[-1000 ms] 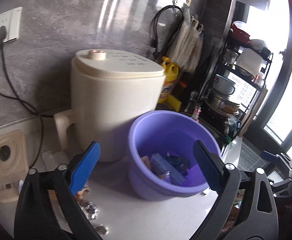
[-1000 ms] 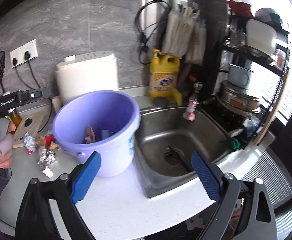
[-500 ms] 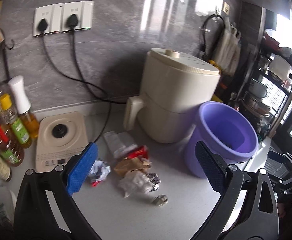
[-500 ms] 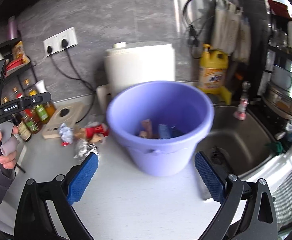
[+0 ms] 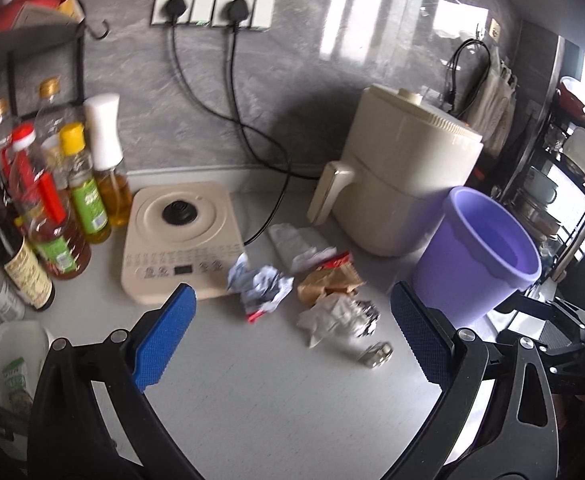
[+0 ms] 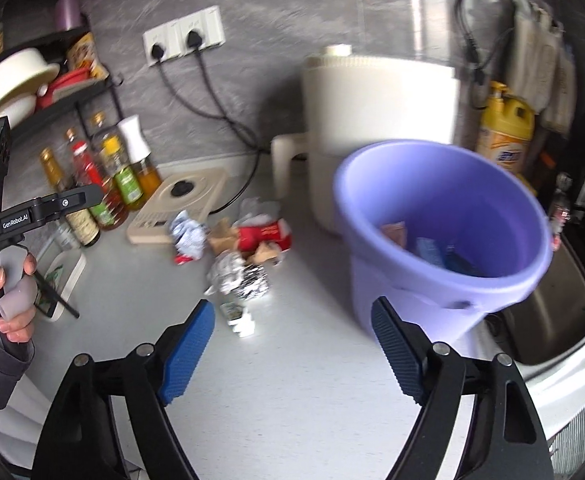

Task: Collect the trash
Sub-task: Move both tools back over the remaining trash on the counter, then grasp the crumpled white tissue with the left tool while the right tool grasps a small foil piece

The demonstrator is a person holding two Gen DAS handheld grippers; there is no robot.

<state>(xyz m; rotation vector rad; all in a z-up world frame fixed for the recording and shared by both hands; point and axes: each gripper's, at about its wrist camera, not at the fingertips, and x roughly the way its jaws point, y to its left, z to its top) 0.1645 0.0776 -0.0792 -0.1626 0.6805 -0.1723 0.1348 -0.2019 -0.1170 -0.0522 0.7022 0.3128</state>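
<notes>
Pale grey countertop [image 5: 276, 392], bare between both sets of jaws. Just beyond the left jaws, a scatter of trash: crumpled white-blue wrapper [image 5: 262, 286], brown paper wad [image 5: 328, 282], red packet [image 6: 264, 234], foil ball [image 6: 240, 278], small metal bit [image 5: 376, 354]. Further out, cream induction plate [image 5: 180, 240] and cream air fryer [image 5: 404, 172]. Off past the left pad, cluster of oil bottles [image 5: 52, 208]. By the right pad, purple bucket [image 6: 444, 240] standing upright, wrappers inside.
</notes>
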